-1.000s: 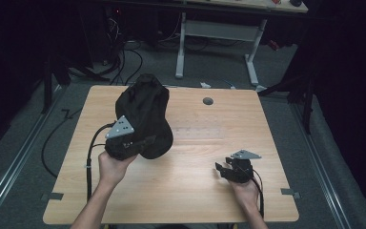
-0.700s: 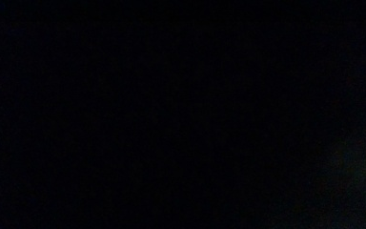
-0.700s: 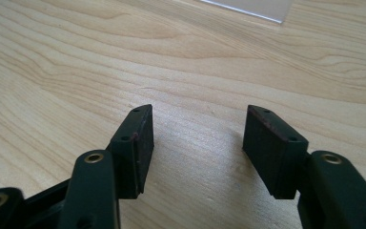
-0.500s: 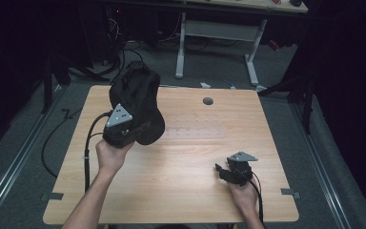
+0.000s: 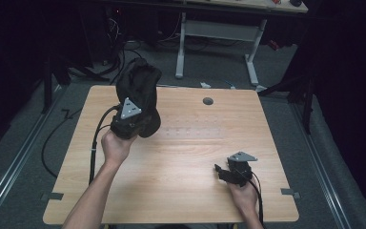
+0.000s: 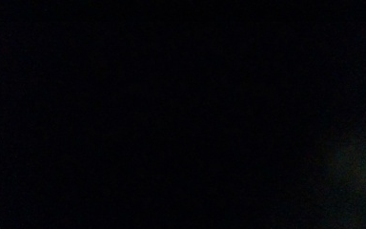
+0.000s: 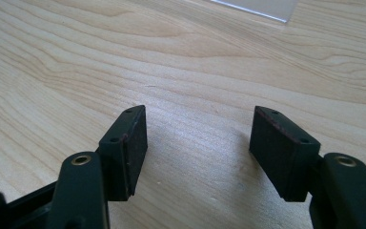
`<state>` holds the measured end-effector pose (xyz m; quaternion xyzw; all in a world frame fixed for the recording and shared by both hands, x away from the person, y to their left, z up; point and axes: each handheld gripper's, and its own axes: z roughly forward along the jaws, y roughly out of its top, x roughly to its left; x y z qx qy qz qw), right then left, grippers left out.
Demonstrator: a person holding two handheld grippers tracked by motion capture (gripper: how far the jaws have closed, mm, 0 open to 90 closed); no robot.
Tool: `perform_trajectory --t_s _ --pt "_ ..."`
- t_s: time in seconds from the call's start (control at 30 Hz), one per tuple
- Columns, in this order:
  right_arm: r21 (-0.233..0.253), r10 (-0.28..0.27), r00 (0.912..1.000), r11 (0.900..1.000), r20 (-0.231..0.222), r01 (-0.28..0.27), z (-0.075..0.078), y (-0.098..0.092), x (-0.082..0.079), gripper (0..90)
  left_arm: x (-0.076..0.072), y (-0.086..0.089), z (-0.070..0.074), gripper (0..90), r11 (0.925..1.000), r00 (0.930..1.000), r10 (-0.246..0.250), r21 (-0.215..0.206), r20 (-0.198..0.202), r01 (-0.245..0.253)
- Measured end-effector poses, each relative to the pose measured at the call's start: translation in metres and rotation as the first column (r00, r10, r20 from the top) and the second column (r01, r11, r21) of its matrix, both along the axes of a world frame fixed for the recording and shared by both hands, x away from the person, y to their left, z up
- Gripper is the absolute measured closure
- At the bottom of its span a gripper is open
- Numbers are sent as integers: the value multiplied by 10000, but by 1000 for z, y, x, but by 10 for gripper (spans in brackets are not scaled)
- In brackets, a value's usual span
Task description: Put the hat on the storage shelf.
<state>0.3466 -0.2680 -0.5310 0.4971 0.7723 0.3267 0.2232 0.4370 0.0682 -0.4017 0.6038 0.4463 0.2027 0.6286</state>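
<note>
Wooden table (image 5: 186,157) with a round grommet (image 5: 208,101), white-legged desk (image 5: 217,33) and floor cables (image 5: 52,138) behind.

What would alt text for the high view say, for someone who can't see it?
A person's left gripper lifts a bundle of black cloth above a wooden table. The right gripper rests low near the table's front right, its jaws apart and holding nothing.

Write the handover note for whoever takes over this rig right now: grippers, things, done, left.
Left gripper: raised above the table's left half with a black cloth bunched over its front; jaws hidden, its own view dark.
Right gripper: open, empty, low over the wood near the front right.
Done: the cloth is off the table.
Left: probably set the cloth down and spread or fold it, with the right gripper helping.
</note>
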Motion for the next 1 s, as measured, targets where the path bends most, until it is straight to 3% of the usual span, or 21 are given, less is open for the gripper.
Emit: perform_trajectory --t_s 0.17,0.4,0.57,0.77,1.0 --pt "-19 36 10000 10000 10 -36 0 0 0 377 7 -2 -5 784 9995 9995 295 56 58 -295" --pt "-33 41 10000 10000 24 -41 0 0 0 377 13 -10 -15 781 9988 9995 315 370 0 -315" --pt "-22 64 10000 10000 15 -64 0 0 0 374 14 -17 -22 780 9962 9995 306 816 -21 -304" --pt "-22 69 10000 10000 14 -69 0 0 0 374 15 -17 -24 777 9962 9991 418 768 8 -417" --pt "-14 70 10000 10000 20 -70 0 0 0 373 16 -22 -39 772 9921 9992 367 1202 -164 -345"
